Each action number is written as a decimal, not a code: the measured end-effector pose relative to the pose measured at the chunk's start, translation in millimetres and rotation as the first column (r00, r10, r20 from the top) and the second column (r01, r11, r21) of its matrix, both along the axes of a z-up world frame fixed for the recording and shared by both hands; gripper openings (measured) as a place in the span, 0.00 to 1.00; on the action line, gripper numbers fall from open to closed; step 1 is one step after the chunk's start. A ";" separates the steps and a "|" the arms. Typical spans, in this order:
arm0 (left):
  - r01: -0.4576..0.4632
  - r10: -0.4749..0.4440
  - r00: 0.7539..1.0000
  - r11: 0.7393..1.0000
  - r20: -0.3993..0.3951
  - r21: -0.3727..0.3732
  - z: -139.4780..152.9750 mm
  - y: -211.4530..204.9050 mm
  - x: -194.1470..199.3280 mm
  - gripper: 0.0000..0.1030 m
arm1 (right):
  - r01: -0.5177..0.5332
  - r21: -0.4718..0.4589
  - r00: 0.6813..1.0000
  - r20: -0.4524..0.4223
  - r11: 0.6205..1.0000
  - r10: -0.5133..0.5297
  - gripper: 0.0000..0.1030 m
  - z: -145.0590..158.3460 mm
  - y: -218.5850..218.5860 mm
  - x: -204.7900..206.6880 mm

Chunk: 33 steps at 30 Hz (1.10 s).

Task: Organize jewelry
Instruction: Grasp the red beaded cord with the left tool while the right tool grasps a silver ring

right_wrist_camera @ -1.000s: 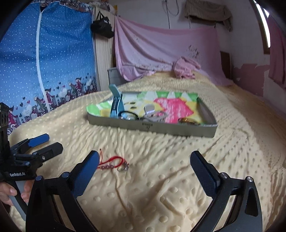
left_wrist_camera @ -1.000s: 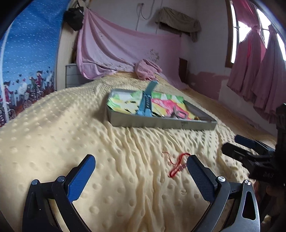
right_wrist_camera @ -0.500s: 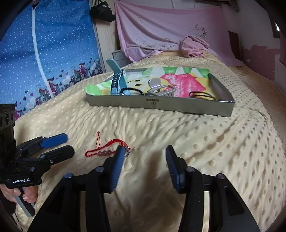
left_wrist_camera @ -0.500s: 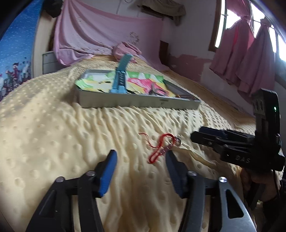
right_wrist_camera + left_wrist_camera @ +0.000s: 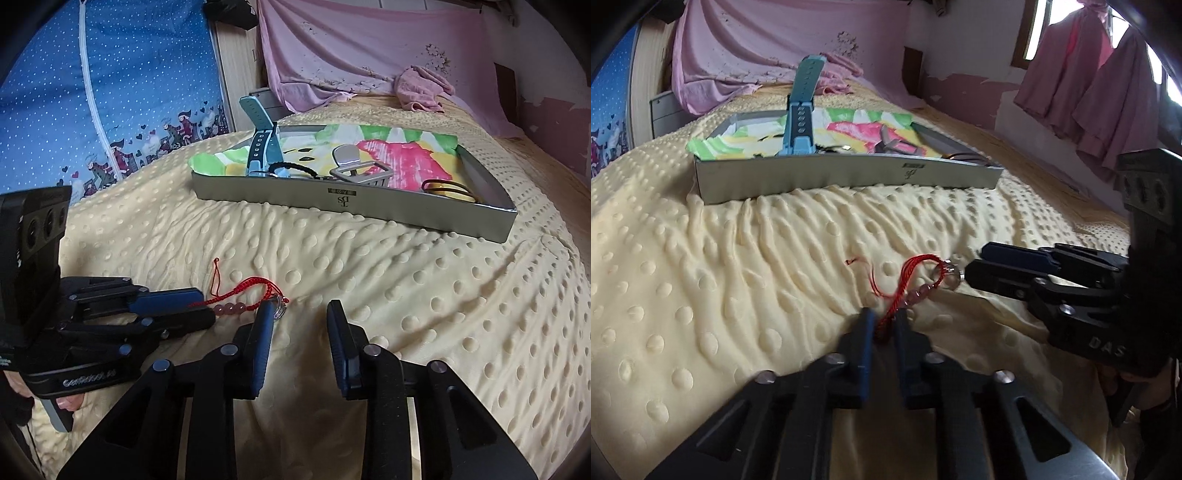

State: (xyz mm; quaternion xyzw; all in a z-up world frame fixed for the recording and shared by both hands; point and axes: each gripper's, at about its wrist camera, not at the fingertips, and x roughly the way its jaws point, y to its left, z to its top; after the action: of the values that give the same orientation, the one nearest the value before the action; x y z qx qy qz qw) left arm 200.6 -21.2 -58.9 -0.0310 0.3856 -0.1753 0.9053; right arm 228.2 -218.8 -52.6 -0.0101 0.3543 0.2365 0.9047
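A red cord bracelet with pink beads and a small metal ring lies on the yellow dotted blanket. My left gripper is shut on the cord's near end; in the right wrist view its fingers close over the cord end. My right gripper is partly open and empty, its left fingertip beside the bracelet's ring. It also shows in the left wrist view. A grey metal tray with a colourful liner holds a blue watch, a black band, a silver clasp and a gold bangle.
The tray stands further up the bed. A pink cloth lies near the headboard. Blue patterned fabric hangs at the left, pink curtains at the right.
My left gripper moved forward and closed on the red cord's end. My right gripper narrowed and came closer to the bracelet's ring.
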 end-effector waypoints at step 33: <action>-0.145 0.150 0.988 0.983 0.036 -0.109 -2.6 30.0 -7.6 0.06 | -0.041 -0.118 0.999 0.030 0.992 0.045 0.16 -5.0 30.6 7.9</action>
State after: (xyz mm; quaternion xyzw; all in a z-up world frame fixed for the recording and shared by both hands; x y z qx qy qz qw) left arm 193.0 8.8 -61.5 -0.1036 0.3522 -0.1287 0.9212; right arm 236.1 -188.2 -57.6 -0.0750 0.3525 0.2345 0.9028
